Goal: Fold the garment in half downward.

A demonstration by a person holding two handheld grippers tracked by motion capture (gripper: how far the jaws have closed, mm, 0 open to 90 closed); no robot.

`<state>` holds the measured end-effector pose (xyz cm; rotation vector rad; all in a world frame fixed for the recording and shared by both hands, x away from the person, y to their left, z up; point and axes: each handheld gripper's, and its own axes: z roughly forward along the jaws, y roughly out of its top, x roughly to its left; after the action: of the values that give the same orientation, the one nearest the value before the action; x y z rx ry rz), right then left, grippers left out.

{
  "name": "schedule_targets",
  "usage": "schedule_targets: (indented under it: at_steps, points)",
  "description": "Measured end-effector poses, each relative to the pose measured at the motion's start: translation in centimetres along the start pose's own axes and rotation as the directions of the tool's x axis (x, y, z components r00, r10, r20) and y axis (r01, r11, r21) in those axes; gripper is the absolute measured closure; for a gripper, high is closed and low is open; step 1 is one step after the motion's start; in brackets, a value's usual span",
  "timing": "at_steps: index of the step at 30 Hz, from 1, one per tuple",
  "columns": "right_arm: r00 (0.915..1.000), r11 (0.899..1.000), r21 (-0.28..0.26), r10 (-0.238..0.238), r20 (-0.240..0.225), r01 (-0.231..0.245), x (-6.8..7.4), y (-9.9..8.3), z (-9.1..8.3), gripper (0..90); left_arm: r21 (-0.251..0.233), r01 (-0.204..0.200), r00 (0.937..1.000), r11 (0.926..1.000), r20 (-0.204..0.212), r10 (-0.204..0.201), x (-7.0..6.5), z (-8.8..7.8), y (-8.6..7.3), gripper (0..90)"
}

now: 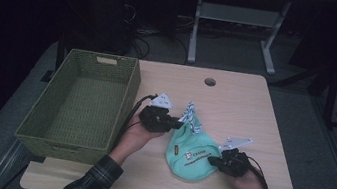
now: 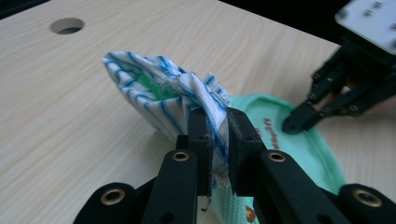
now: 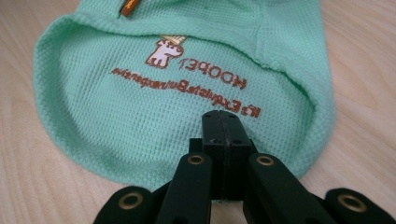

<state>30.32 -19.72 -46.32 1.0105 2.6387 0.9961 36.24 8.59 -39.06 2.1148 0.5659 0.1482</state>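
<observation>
The small mint garment (image 1: 191, 153) lies on the table (image 1: 250, 111) just right of the green basket (image 1: 81, 104), which holds nothing yet. The left gripper (image 2: 218, 135) pinches its striped collar end (image 2: 159, 88); the right gripper (image 3: 226, 128) rests closed on the mint hem. By my reading, folding is barely begun and putting it in the basket remains
</observation>
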Motion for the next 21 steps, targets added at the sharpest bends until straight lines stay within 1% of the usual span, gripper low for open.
schedule_targets:
  at_steps: [1,4,6,9,10,12,14,17,21]
  points:
    - [1.0,1.0,-0.002,0.009,-0.001,-0.009,0.0,0.0,0.0,90.0,-0.001,-0.007,0.9999,1.0,0.01,0.007,-0.1,0.0,0.0,81.0]
    - [1.0,1.0,-0.003,0.002,0.0,-0.002,-0.3,-0.1,0.0,90.0,-0.003,-0.017,0.9992,0.9999,0.036,0.017,-0.6,0.1,0.1,81.1]
    - [0.9999,1.0,-0.001,0.011,0.0,-0.011,-0.3,-0.1,-0.1,90.0,-0.003,-0.025,0.9983,0.9997,0.052,0.025,-0.9,0.2,0.2,81.0]
    - [0.9999,1.0,-0.005,0.017,0.002,-0.017,-0.5,-0.1,-0.1,90.0,-0.002,-0.018,0.9967,0.9998,0.079,0.018,-1.4,0.4,0.1,81.0]
    - [0.9998,1.0,-0.003,0.018,0.003,-0.018,-0.5,-0.2,-0.2,90.0,-0.002,-0.019,0.9956,0.9998,0.092,0.019,-1.4,0.5,0.1,81.0]
    - [0.9997,1.0,-0.004,0.025,0.002,-0.025,-0.6,-0.2,-0.2,90.0,-0.004,-0.004,0.9926,1.0,0.121,0.004,-1.6,0.7,0.0,81.0]
    - [0.9997,1.0,-0.002,0.023,0.005,-0.023,-0.7,-0.2,-0.2,90.0,-0.002,0.0,0.9904,1.0,0.138,0.0,-1.9,0.9,-0.1,81.0]
    - [0.9997,1.0,0.0,0.025,0.005,-0.025,-0.7,-0.2,-0.3,90.0,0.004,-0.004,0.9881,1.0,0.154,0.003,-2.4,1.3,-0.2,81.0]
    - [0.9996,1.0,-0.004,0.029,0.005,-0.029,-0.8,-0.2,-0.3,90.0,0.025,-0.011,0.9852,0.9996,0.171,0.007,-3.0,1.8,-0.5,81.0]
